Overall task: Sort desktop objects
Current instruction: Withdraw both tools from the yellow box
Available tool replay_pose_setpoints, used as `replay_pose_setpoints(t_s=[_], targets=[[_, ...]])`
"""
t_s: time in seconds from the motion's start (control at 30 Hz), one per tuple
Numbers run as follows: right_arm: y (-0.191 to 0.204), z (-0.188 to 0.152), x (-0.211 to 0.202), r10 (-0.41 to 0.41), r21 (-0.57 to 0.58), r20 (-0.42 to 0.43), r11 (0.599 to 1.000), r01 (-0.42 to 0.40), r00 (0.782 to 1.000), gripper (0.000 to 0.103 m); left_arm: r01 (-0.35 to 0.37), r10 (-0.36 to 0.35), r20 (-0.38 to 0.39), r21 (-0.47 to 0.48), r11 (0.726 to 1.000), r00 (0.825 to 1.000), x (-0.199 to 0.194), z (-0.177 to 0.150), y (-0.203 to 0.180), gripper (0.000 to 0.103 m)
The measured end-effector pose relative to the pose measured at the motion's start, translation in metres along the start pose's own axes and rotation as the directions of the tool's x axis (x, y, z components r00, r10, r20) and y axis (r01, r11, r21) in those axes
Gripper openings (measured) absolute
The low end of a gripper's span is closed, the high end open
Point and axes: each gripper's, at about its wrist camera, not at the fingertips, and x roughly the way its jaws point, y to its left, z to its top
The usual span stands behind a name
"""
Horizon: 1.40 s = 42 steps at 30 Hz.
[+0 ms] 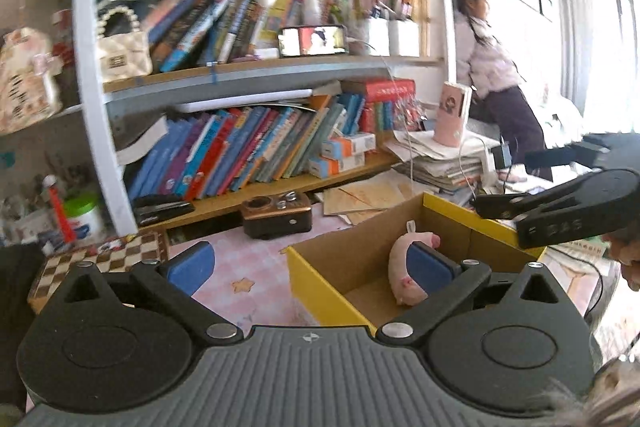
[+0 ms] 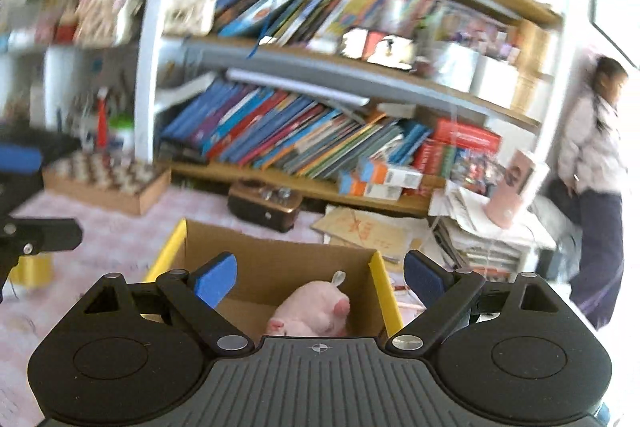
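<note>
The pink plush pig [image 2: 316, 311] lies on the floor of the yellow-sided cardboard box [image 2: 378, 279], so I judge that one item is sorted and I am between picks. My right gripper [image 2: 320, 281] hangs over the box with its blue pads spread wide and nothing between them, the pig below and apart from both. My left gripper [image 1: 312, 267] is just as wide and empty; its right pad overlaps the pig [image 1: 404, 267] in that view, though I cannot tell for sure whether it touches the toy or only sits in front of it. The next move, as I see it, calls for lifting both grippers clear of the box walls and turning to something still loose on the pink checked desk cover [image 1: 248, 259]: the small brown radio [image 1: 278, 213] near the bookshelf [image 1: 224, 199] and the chessboard box [image 1: 104, 259] to my left are the nearest candidates. There is open cover between the box and the radio for a low approach. The tight spots are the box's near rim, the shelf edge just behind the radio, and the stack of papers [image 2: 472, 239] with trailing cables to the right.
</note>
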Motion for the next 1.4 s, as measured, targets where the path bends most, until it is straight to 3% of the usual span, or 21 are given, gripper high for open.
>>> replay_pose_setpoints(t_s=[0.23, 0.43, 0.77, 1.03, 1.4], targets=[[-0.01, -0.02, -0.042, -0.054, 0.107, 0.011, 0.993, 0.053, 0.998, 0.093, -0.054, 0.056, 0.019, -0.072, 0.996, 0.998, -0.041, -0.014, 0.01, 0.103], [0.002, -0.042, -0.071, -0.088, 0.141, -0.006, 0.986, 0.088, 0.996, 0.093, -0.068, 0.067, -0.015, -0.057, 0.996, 0.998, -0.073, -0.039, 0.008, 0.103], [0.026, -0.083, -0.097, -0.083, 0.17, -0.08, 0.981, 0.095, 0.993, 0.093, -0.156, 0.147, -0.104, -0.082, 0.984, 0.984, -0.112, -0.09, 0.011, 0.103], [0.056, -0.109, -0.118, -0.053, 0.202, -0.092, 0.977, 0.071, 0.994, 0.093, -0.207, 0.187, -0.177, -0.102, 0.973, 0.966, -0.132, -0.126, 0.014, 0.103], [0.094, -0.137, -0.138, 0.006, 0.202, -0.147, 0.979, 0.024, 0.989, 0.093, -0.238, 0.205, -0.248, -0.108, 0.965, 0.947, -0.157, -0.162, 0.011, 0.103]])
